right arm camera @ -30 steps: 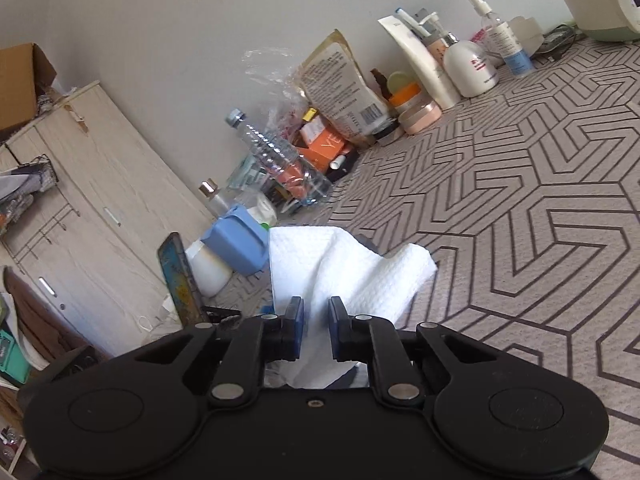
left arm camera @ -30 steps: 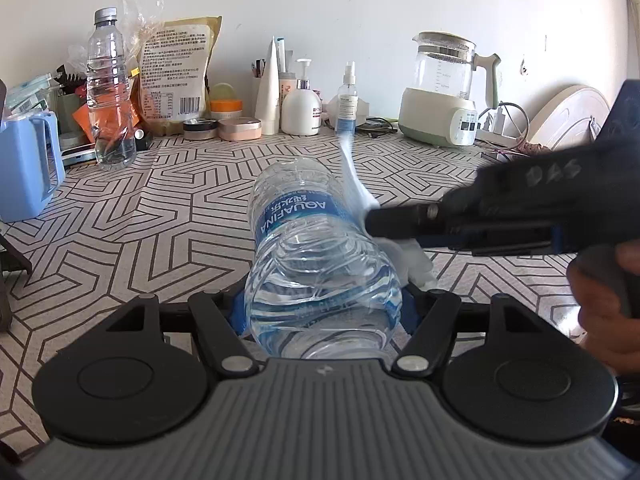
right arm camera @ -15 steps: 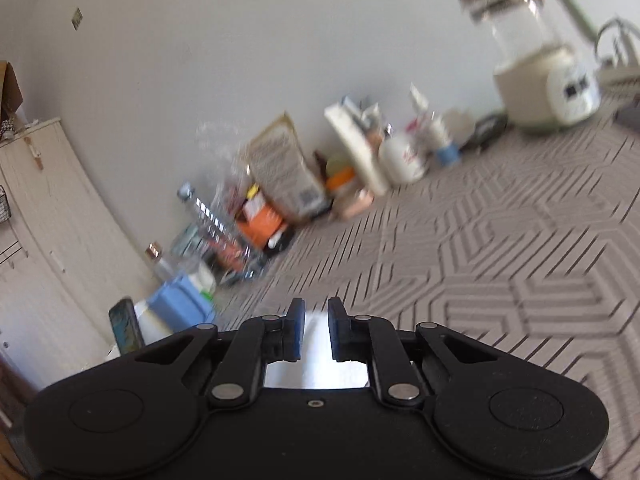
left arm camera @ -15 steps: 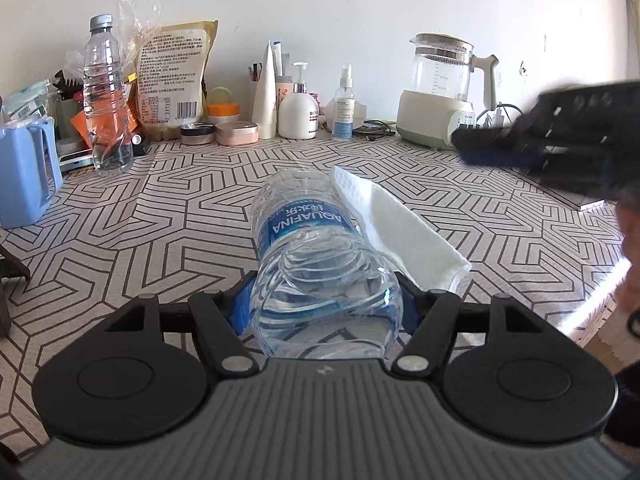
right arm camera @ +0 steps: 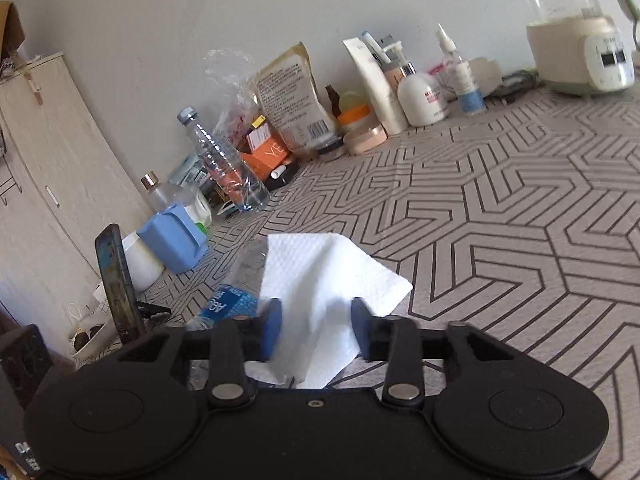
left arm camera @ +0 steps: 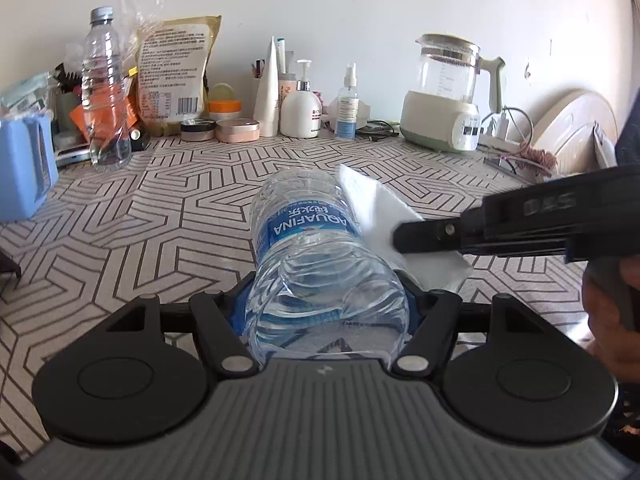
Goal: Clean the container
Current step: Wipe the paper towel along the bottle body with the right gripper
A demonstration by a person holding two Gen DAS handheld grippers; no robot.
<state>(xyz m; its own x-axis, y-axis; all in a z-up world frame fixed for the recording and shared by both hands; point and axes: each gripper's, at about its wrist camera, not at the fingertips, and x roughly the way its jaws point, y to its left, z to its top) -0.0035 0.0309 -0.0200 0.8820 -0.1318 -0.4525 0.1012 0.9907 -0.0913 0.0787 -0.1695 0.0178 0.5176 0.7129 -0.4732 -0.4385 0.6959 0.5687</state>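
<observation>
So the left gripper (left arm camera: pixel 326 308) clamps the Aquafina bottle (left arm camera: pixel 316 256) lying above the counter (left arm camera: pixel 160 200); the right gripper (right arm camera: pixel 316 330), fingers spread, straddles the paper towel (right arm camera: pixel 320 280) against it, needs to pinch, then wipe

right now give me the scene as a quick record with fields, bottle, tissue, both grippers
bottle: Aquafina, clear, lying on its side in the left gripper
tissue: white, draped against the bottle's right side
left gripper: shut on the bottle's base end
right gripper: jaws apart, either side of the tissue
table: geometric-pattern cloth
</observation>
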